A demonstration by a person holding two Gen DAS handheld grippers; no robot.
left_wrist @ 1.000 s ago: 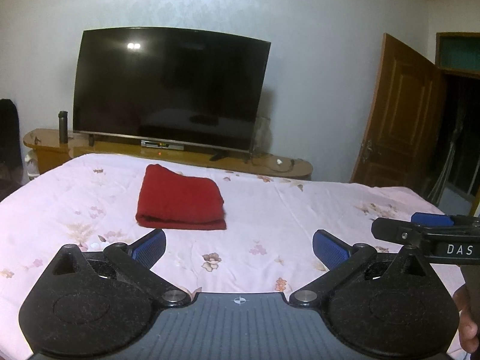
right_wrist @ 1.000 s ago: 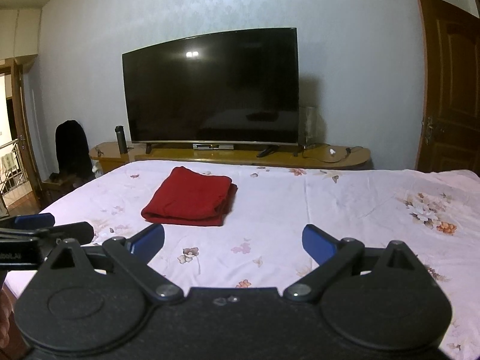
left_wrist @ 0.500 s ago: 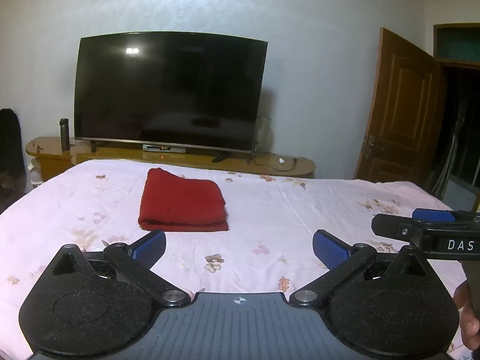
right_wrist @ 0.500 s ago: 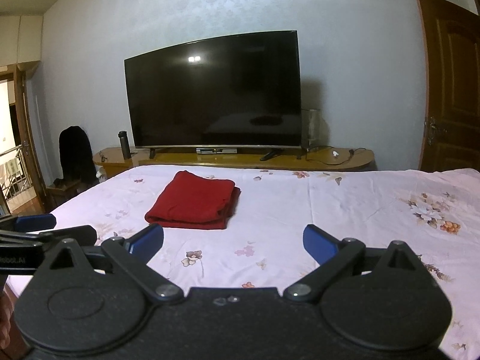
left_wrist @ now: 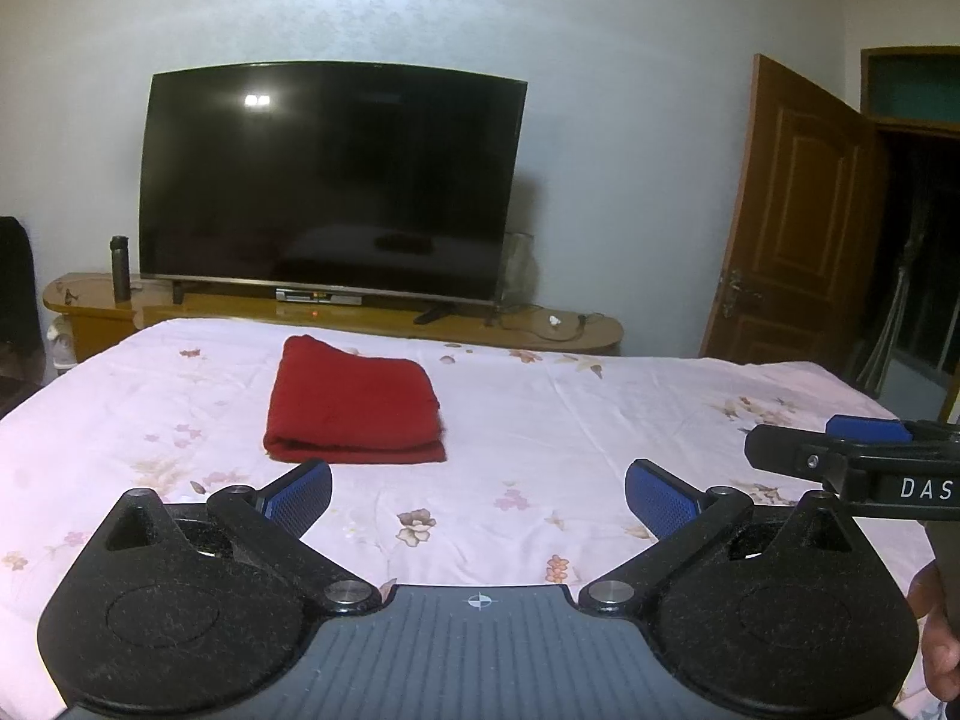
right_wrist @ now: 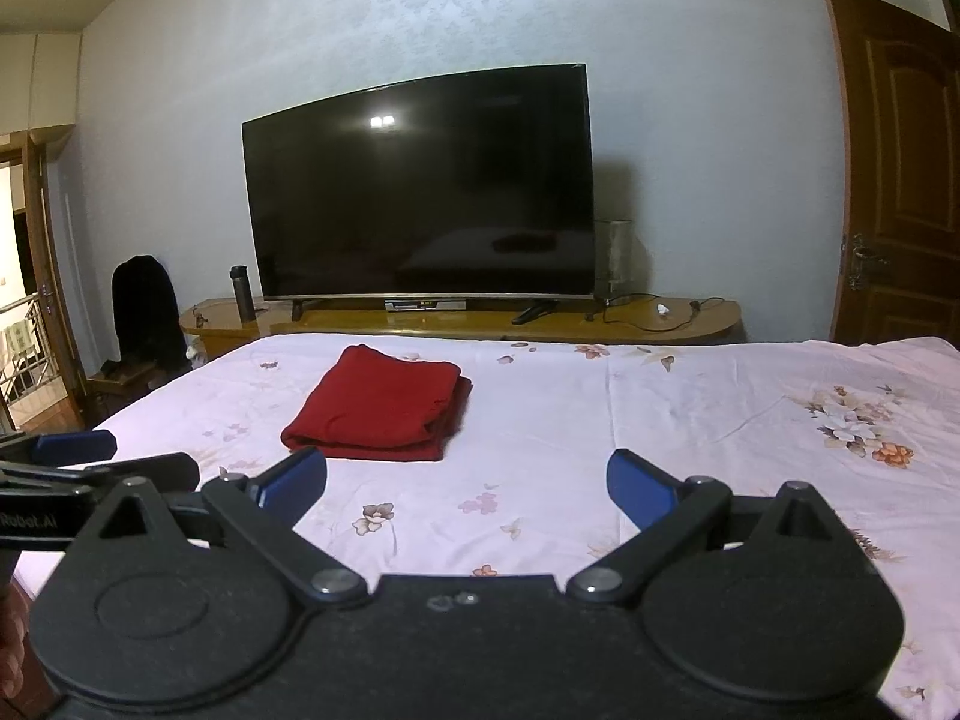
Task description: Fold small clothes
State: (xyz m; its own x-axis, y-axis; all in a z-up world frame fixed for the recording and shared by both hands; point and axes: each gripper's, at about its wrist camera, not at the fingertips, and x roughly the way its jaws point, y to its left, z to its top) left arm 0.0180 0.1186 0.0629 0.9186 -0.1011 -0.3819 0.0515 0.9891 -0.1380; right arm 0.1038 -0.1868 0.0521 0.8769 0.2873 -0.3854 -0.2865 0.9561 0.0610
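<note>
I hold both hand-held grippers, left point(left_wrist: 477, 495) and right point(right_wrist: 467, 480), spread wide and empty, short of the folded red cloth point(left_wrist: 354, 402) on the bed point(left_wrist: 570, 420). Folding looks finished; next, I'd withdraw.

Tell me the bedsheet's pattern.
Pale pink bedsheet with scattered floral prints; clearest in the right wrist view.

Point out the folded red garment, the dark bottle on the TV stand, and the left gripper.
folded red garment point(left_wrist: 354, 399): left wrist view, middle of its top layer.
dark bottle point(right_wrist: 243, 294): right wrist view, mid-body.
left gripper point(left_wrist: 477, 489): left wrist view, midway between its blue fingertips.
</note>
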